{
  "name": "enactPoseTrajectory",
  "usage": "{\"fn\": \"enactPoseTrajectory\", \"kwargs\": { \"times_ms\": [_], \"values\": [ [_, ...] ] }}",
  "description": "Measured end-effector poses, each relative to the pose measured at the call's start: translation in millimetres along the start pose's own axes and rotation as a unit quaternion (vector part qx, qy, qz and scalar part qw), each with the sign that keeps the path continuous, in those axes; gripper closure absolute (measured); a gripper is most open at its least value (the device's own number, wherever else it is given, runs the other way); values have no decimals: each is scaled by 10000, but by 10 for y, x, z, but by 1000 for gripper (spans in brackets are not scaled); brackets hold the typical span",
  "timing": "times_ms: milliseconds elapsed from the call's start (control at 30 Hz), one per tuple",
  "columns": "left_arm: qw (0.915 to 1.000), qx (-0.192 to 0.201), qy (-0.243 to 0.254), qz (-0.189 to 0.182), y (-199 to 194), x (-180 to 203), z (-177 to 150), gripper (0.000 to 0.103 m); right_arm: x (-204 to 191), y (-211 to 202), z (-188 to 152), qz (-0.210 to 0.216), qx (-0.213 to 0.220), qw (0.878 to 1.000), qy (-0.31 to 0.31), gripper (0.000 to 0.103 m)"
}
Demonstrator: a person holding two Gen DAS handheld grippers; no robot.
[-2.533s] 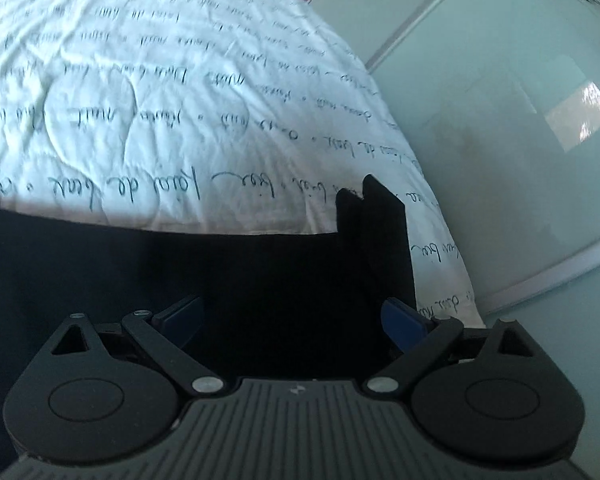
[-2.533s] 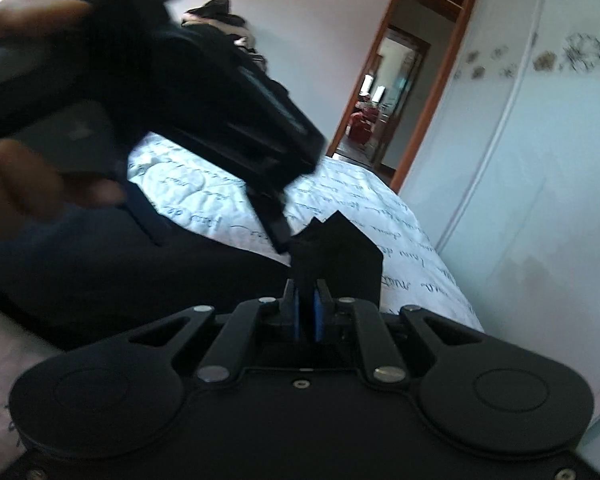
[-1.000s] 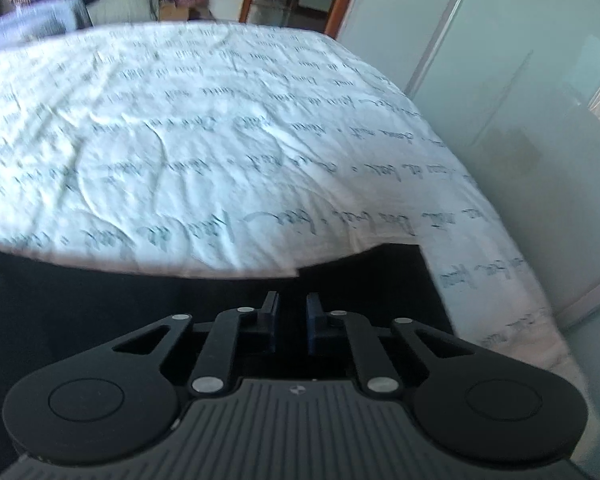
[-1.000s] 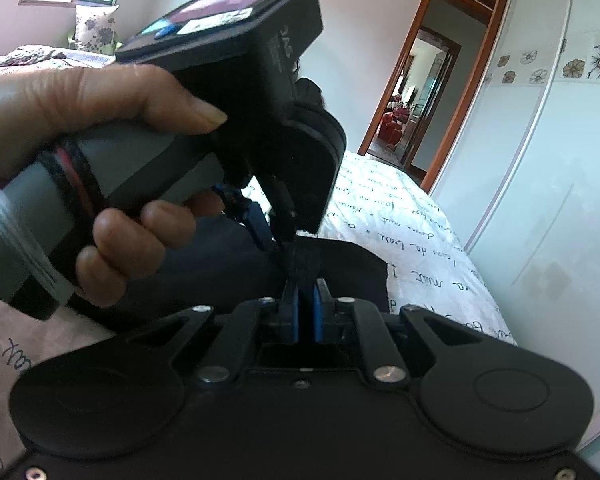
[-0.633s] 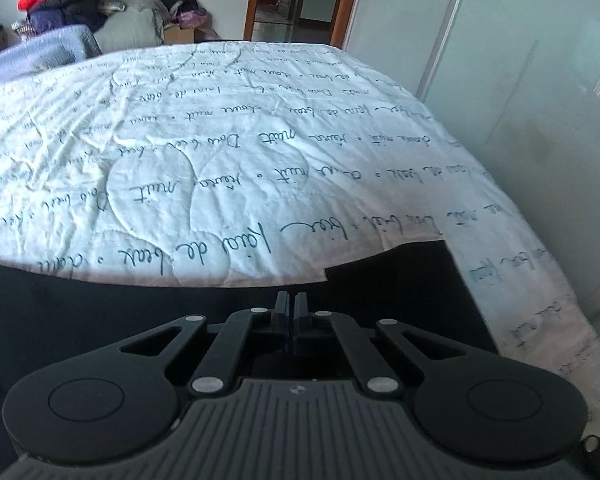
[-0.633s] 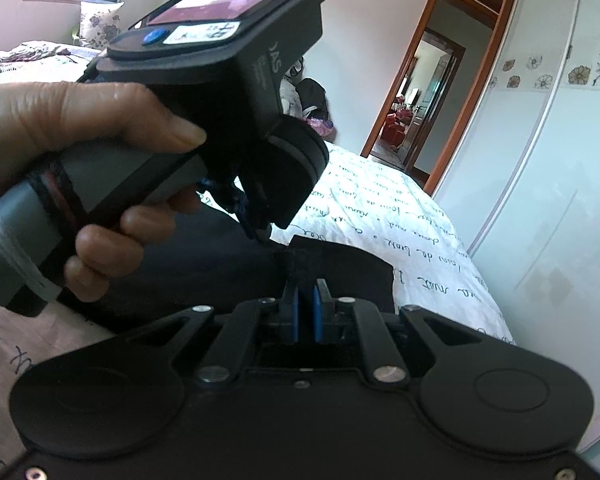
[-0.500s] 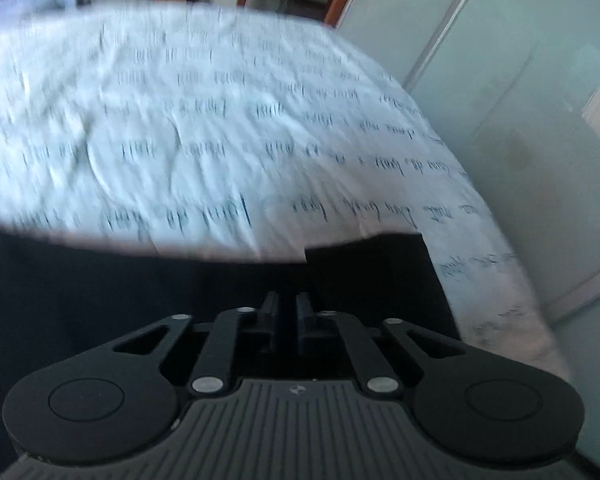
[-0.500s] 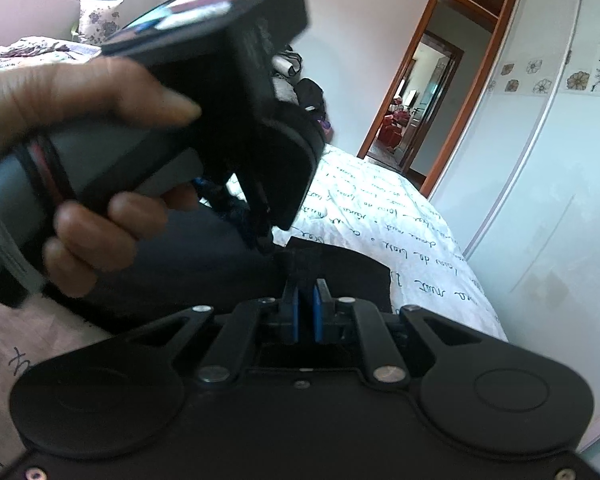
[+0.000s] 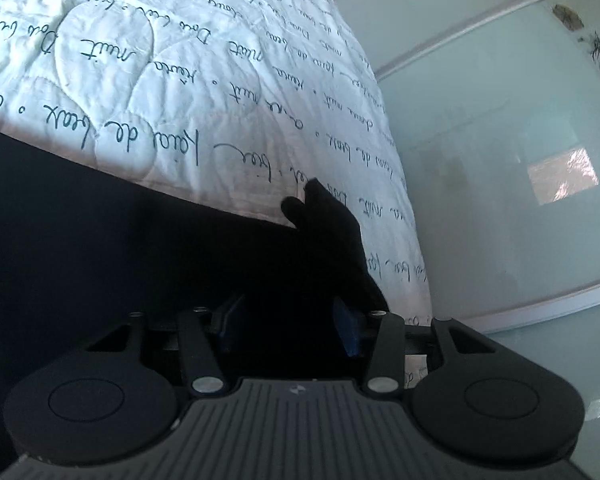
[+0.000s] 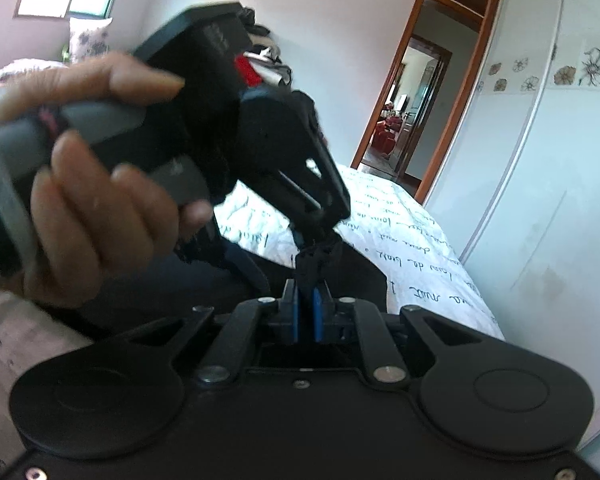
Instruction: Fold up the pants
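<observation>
Left hand (image 10: 88, 184) grips the handle as the left gripper (image 9: 288, 326) spreads its jaws, dark pants (image 9: 120, 264) between but not pinched, lying at the right edge of the white bedspread (image 9: 180, 92), while the right gripper (image 10: 306, 312) stays clenched on a fold of them.

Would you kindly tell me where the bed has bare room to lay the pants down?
The white quilt lies bare beyond the dark pants, out to the wardrobe-side edge. It is crowded nearest us, where both hand-held grippers meet at the pants' corner.
</observation>
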State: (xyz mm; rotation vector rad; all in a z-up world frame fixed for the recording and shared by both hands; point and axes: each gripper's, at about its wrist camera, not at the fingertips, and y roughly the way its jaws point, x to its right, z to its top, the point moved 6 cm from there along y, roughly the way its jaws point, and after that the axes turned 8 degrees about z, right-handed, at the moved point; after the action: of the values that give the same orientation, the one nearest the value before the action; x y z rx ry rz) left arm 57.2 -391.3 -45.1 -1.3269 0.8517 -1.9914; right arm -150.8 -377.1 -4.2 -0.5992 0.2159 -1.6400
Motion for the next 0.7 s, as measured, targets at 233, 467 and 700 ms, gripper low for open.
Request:
{"fn": "enactPoseTrajectory", "kwargs": {
  "times_ms": [233,467,700],
  "values": [
    [9999,-27,-25,-132,-19,-52,25,37,17,49,38,-15,-45,9999,91,94],
    [9970,507,518,254,-126,46,35,25,31,71,35,-43,-135,9995,285,94],
    [9983,469,227,-271,-247,-12,67,9,25,99,51,-165,-260,9988,393,94]
  ]
}}
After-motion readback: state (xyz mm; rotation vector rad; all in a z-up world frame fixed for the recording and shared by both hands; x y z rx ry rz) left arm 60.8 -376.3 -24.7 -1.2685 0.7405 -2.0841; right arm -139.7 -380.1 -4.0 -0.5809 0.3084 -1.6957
